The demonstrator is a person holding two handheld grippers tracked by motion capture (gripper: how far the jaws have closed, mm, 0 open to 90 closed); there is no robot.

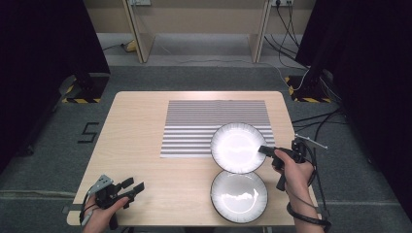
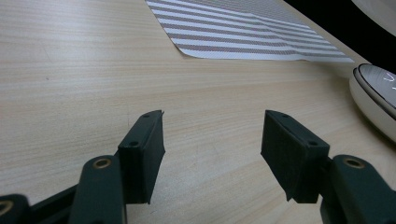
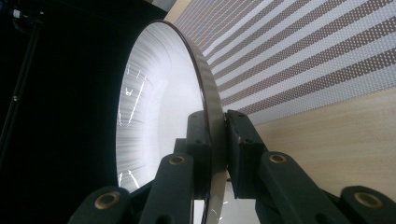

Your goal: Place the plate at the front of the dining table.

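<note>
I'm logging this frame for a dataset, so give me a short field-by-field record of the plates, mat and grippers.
held plate: rim clamped by right gripper, partly over the striped mat
second plate: on the table, near edge
striped mat: flat, table centre
left gripper: jaws open, holding nothing, over bare wood at near left

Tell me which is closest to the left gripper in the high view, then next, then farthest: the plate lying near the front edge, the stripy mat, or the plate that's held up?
From the left gripper:
1. Front plate, off to its right.
2. Striped mat, farther back, mid-table.
3. Held plate, clamped by the right gripper, on the right.
</note>
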